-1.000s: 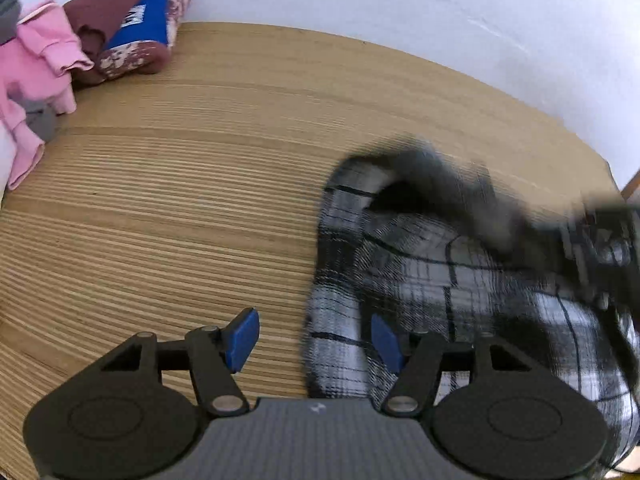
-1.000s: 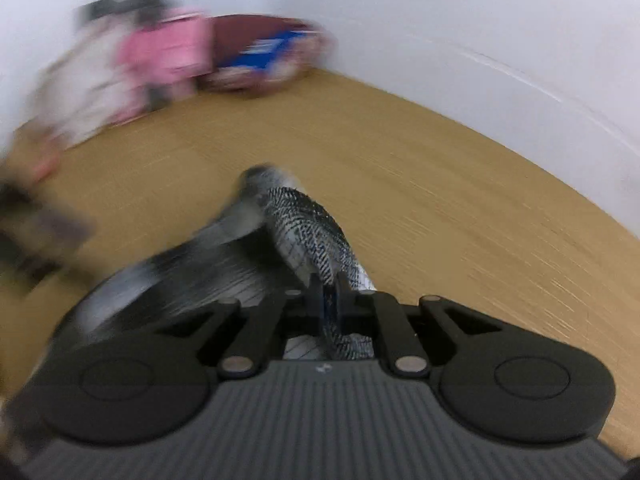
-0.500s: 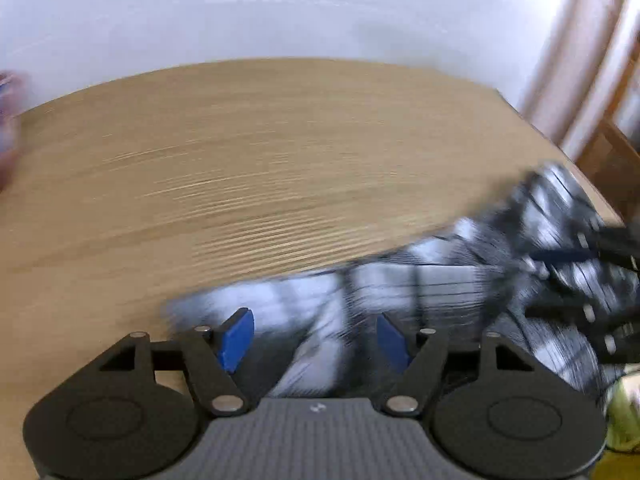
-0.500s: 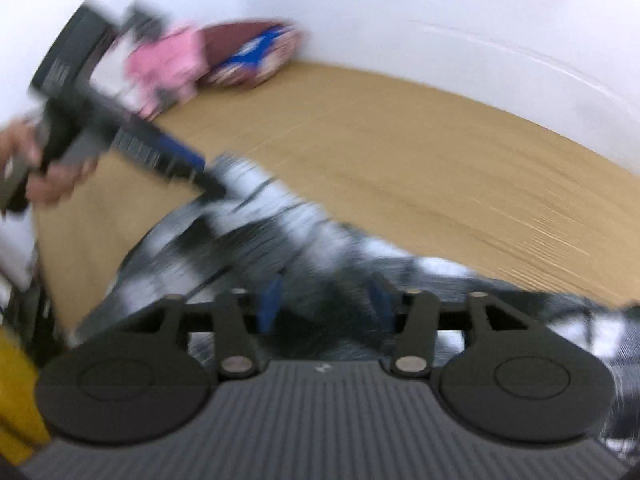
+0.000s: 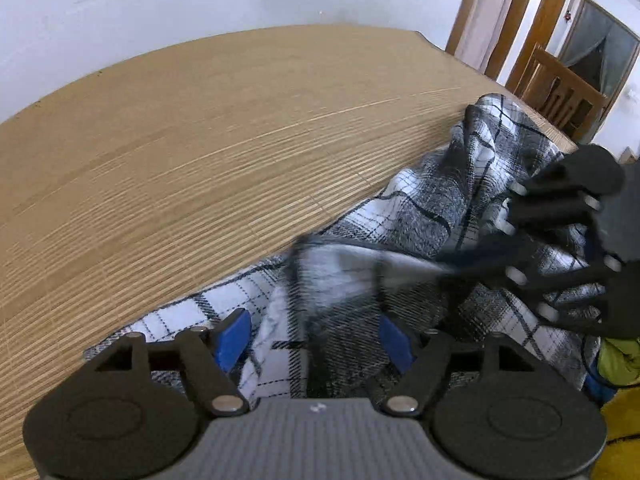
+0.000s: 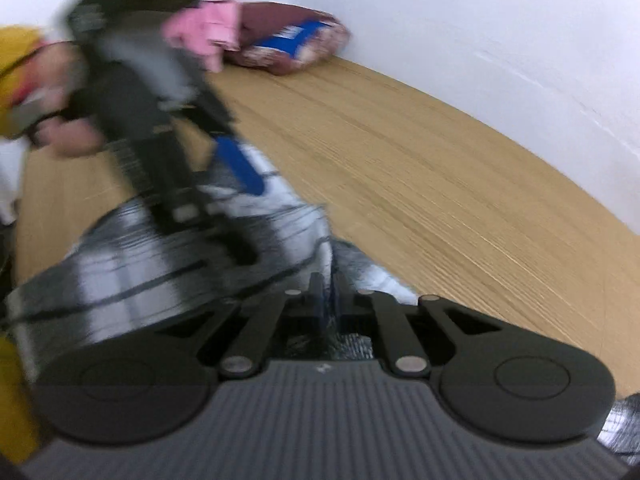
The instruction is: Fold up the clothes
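A black-and-white plaid shirt (image 5: pixel 432 204) lies crumpled on the wooden table (image 5: pixel 200 140), toward its near right side. My left gripper (image 5: pixel 314 336) hovers just over the shirt's near edge. Its jaws are opening; cloth lies under the gap and the blue pads (image 5: pixel 232 336) press on nothing. My right gripper (image 6: pixel 328 304) is shut on a raised fold of the shirt (image 6: pixel 120 280). In the left wrist view the right gripper (image 5: pixel 452 262) reaches in from the right, blurred, with cloth pinched at its tip. The right wrist view shows the left gripper (image 6: pixel 250 222) in a hand (image 6: pixel 68 136).
A pink garment (image 6: pixel 208 28) and a folded maroon piece with a blue patch (image 6: pixel 296 46) sit in the far corner against the white wall. A wooden chair (image 5: pixel 560 96) and a doorway stand past the table's right end. Yellow-green cloth (image 5: pixel 618 360) hangs at the near right.
The right gripper let go of the shirt, stood open, then shut again on a fold. The left gripper swung right, away from the clothes pile, and now sits over the shirt's edge.
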Available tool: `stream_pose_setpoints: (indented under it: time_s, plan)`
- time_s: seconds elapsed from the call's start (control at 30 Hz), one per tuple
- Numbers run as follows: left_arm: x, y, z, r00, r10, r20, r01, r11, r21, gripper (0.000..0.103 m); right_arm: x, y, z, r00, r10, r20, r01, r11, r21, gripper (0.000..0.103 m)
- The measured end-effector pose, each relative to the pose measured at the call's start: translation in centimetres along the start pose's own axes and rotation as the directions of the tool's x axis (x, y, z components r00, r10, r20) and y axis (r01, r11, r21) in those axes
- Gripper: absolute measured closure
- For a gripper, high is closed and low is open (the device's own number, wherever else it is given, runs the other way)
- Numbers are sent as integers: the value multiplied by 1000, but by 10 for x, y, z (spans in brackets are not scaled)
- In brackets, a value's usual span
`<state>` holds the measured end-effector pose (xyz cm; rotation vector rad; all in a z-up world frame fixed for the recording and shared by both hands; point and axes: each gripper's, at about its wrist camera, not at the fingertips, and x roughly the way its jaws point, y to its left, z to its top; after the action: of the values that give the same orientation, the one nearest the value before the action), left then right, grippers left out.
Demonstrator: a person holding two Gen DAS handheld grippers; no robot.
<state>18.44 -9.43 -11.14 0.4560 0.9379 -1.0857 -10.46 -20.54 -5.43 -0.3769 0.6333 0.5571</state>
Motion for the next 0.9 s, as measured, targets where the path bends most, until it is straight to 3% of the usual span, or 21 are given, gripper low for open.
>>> stream_pose_setpoints:
  time_s: [0.13,0.2,0.27,0.33,0.4,0.43,0.47,0.5,0.53,0.6,0.67,0.7,0.77,0.8,0.9]
  plan:
    - [5,-9,-1,999,-33,-14,34,997,72,28,-20,15,-3,997,68,-30,-71,994,-78,95]
    - [10,-20,-1,998,-64,-21,66,991,121,33,-22,16,-3,996,77,-46,-81,993,-83,95]
    - [15,-30,-1,995,-99,-25,102,982,156,69,-24,12,-2,997,47,-54,-49,998,-45,93]
    - [17,-35,-4,991,-131,-26,134,982,134,87,-28,5,0,998,-7,-67,9,999,33,90]
    - [12,-39,-10,990,-140,3,139,984,110,89,-47,-7,-8,989,-125,-82,138,974,180,76]
    - [6,-39,-13,990,-135,32,132,988,86,90,-62,-14,-17,975,-204,-84,219,939,264,69]
    - [-1,-37,-17,990,-130,63,127,991,45,90,-78,-21,-30,951,-293,-94,307,882,357,62]
    - [-8,-34,-21,988,-130,87,130,992,2,90,-96,-29,-49,914,-386,-127,399,793,460,57]
    - [-13,-30,-24,984,-136,111,141,989,-42,90,-112,-36,-70,868,-463,-181,479,680,555,50]
    - [-19,-26,-30,980,-145,138,160,982,-103,89,-148,-50,-126,762,-548,-345,590,368,718,44]
    - [-11,-31,-31,986,-124,108,134,987,-85,88,-183,-52,-179,699,-542,-466,583,56,810,44]
    - [-4,-34,-29,990,-114,83,120,990,-67,88,-198,-47,-201,694,-532,-485,540,-62,840,44]
    - [10,-42,-25,994,-98,50,100,994,-34,83,-220,-34,-233,721,-516,-463,405,-228,885,44]
    - [15,-44,-24,994,-97,48,99,994,-37,82,-224,-27,-243,742,-516,-428,327,-278,903,44]
    - [30,-47,-19,995,-96,41,98,993,-69,78,-219,-17,-265,797,-518,-309,110,-378,919,44]
